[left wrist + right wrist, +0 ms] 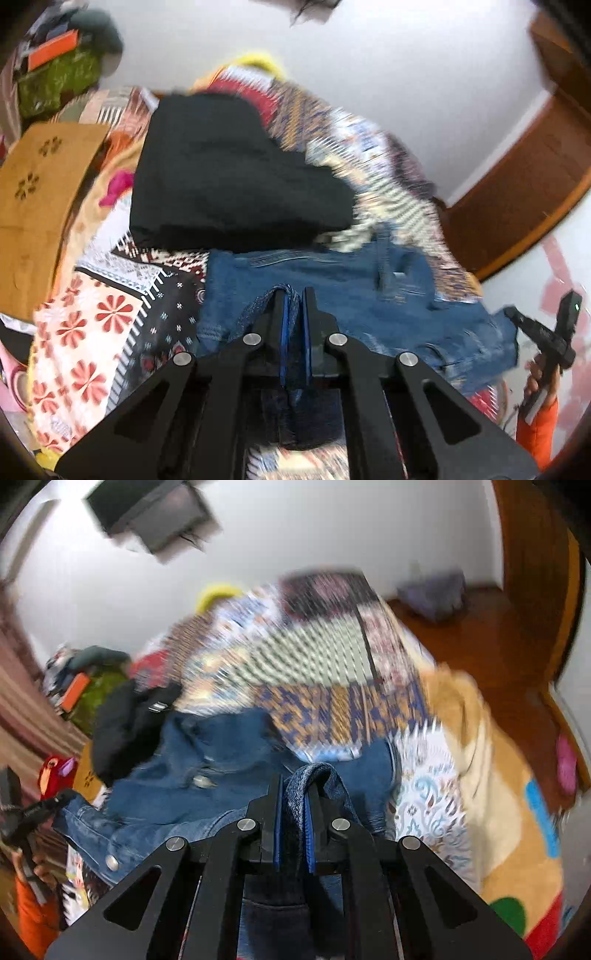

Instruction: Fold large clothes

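Left wrist view, bed [122, 325]: patterned covers, your folded black garment [229, 177] already lying there.
Denim jacket [332, 288]: spread unfolded beside it, folding barely begun.
Left tongs [294, 295]: clenched on denim.
Right tongs [295, 779]: clenched on denim too.

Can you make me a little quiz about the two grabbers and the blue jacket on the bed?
1. True or false: the left gripper is shut on the blue denim jacket.
2. What does the right gripper pinch? A: a yellow towel. B: the blue denim jacket. C: nothing.
3. Fill in: the folded black garment lies just beyond the jacket on the patterned ____.

Key: 1 true; 2 B; 3 bedspread.
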{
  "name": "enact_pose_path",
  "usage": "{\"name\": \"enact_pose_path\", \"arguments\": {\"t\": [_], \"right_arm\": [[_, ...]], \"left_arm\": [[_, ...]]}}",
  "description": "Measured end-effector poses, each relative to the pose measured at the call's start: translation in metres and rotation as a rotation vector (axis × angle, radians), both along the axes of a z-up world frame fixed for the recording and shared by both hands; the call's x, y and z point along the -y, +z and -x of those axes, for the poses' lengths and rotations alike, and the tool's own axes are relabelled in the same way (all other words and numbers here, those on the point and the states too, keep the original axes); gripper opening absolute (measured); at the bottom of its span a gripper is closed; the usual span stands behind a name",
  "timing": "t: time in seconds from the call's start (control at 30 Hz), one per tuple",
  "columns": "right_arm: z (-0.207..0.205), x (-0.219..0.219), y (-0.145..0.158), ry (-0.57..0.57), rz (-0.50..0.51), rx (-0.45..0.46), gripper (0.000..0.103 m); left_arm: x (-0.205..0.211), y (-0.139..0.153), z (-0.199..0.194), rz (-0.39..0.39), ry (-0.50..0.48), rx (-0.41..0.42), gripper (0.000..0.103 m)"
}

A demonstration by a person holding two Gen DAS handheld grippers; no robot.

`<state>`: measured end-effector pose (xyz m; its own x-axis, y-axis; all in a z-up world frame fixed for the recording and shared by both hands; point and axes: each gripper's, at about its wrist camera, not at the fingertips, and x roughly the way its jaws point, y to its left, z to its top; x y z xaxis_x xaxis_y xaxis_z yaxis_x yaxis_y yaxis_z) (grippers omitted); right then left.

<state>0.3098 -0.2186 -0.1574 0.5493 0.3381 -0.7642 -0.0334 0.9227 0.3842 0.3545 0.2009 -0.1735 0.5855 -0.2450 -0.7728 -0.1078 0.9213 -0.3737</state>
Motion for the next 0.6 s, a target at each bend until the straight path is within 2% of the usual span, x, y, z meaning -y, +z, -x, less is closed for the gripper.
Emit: {"name": "enact_pose_path", "arguments": {"t": [0.13, 0.2, 0.23, 0.37, 0.43, 0.47, 0.53, 0.6], "right_arm": [[-0.008, 0.016, -0.035, -0.021, -0.049, -0.103, 0.009], [-0.003, 0.016, -0.034, -0.001, -0.044, -0.101, 0.012], [0.000, 0.014, -0.030, 0.019, -0.019, -0.096, 0.015], [0.012, 0.004, -0.007, 0.058, 0.141, -0.055, 0.023], [0.020, 0.002, 0.007, 0.049, 0.222, -0.017, 0.035], [0.026, 0.002, 0.015, 0.044, 0.256, 0.011, 0.036], [0.037, 0.001, 0.027, 0.047, 0.279, 0.065, 0.036], [0.050, -0.001, 0.040, 0.056, 0.280, 0.096, 0.036]], "left_arm": [[-0.004, -0.066, -0.027, -0.025, 0.018, -0.163, 0.008], [-0.006, -0.084, -0.026, -0.012, 0.006, -0.190, 0.009], [-0.006, -0.086, -0.024, -0.010, 0.002, -0.176, 0.009], [-0.004, -0.072, -0.018, -0.052, -0.016, -0.170, 0.009], [0.001, -0.059, -0.012, -0.109, -0.031, -0.163, 0.012], [0.003, -0.054, -0.010, -0.130, -0.034, -0.159, 0.015], [0.008, -0.035, 0.002, -0.170, -0.038, -0.112, 0.029], [0.010, -0.017, 0.010, -0.172, -0.049, -0.068, 0.034]]}}
